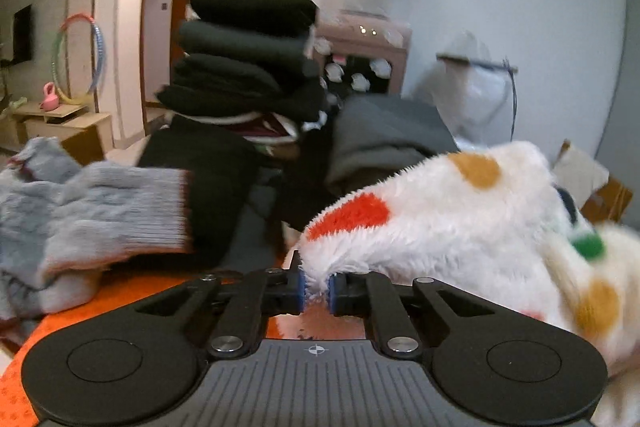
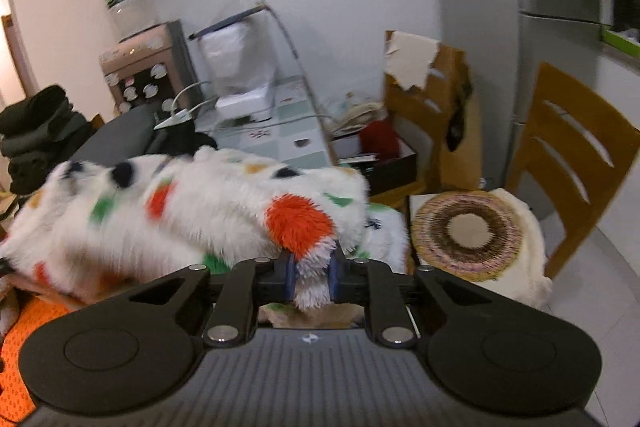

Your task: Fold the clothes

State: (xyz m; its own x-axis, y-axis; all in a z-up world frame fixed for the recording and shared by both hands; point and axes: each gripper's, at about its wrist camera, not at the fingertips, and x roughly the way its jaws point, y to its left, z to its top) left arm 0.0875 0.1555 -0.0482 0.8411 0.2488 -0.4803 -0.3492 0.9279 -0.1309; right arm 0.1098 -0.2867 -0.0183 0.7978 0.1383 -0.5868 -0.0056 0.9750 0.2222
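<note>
A fluffy white garment with orange, red, green and black spots [image 1: 460,223] lies over the orange surface [image 1: 24,379]. My left gripper [image 1: 317,289] is shut on one edge of it, white pile pinched between the blue pads. In the right wrist view the same garment [image 2: 192,207] stretches away to the left, and my right gripper [image 2: 312,279] is shut on a tuft of it just below a big red-orange spot [image 2: 298,223]. Both views are blurred by motion.
A grey knitted garment [image 1: 80,211] lies at the left. Behind it rises a stack of folded dark clothes [image 1: 244,59], with a grey folded piece [image 1: 384,135] beside it. A water dispenser [image 1: 368,39] stands at the wall. Wooden chairs [image 2: 572,155] and a round cushion [image 2: 468,231] stand to the right.
</note>
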